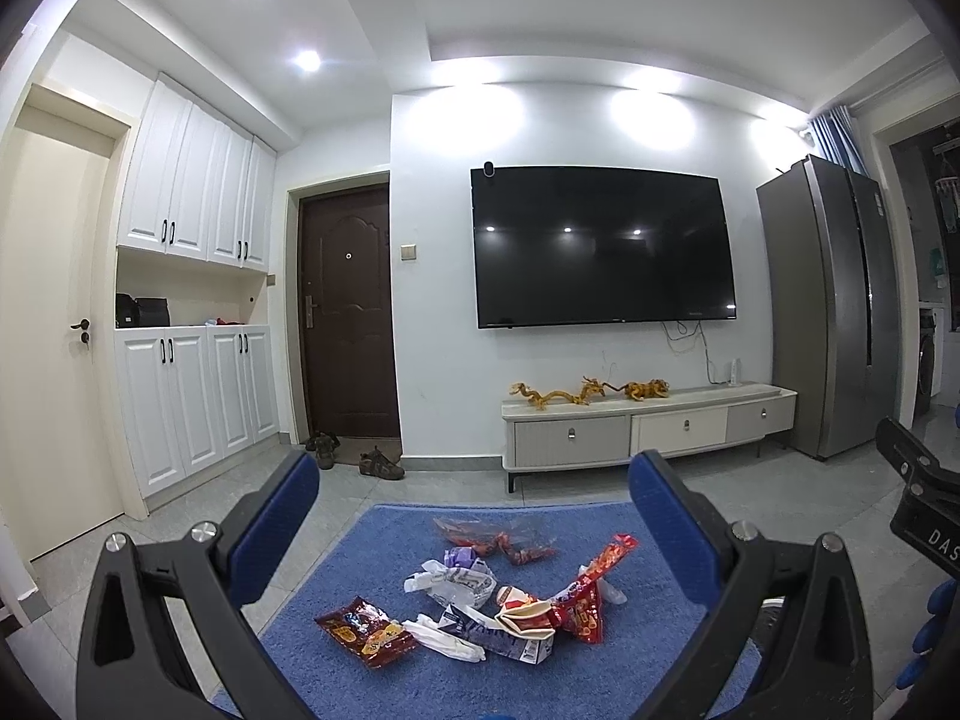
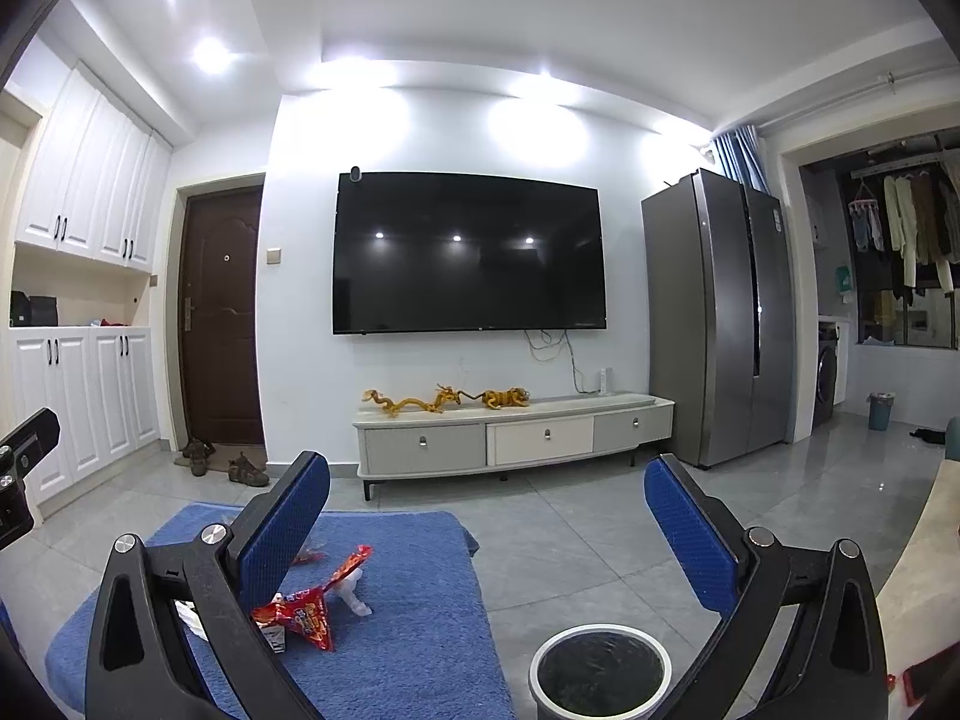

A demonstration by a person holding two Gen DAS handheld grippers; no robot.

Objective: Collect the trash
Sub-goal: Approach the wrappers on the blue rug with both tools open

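Observation:
Several pieces of trash lie on a blue cloth-covered table (image 1: pixel 384 546): a dark red snack packet (image 1: pixel 365 630), a red wrapper (image 1: pixel 591 591), crumpled white paper (image 1: pixel 459 581), a flattened carton (image 1: pixel 510 636) and a clear bag with red bits (image 1: pixel 492 531). My left gripper (image 1: pixel 474 516) is open and empty, held above and before the pile. My right gripper (image 2: pixel 486 516) is open and empty, to the right of the table. The red wrapper (image 2: pixel 312 606) lies by its left finger. A white-rimmed bin with a black liner (image 2: pixel 600 672) stands on the floor below it.
A TV hangs over a low cabinet (image 2: pixel 516 432) straight ahead. A grey fridge (image 2: pixel 720 318) stands to the right, white cupboards (image 1: pixel 192 396) and a brown door (image 1: pixel 351 312) to the left. Shoes (image 1: pixel 378 462) lie by the door. A small blue bin (image 2: pixel 880 411) stands far right.

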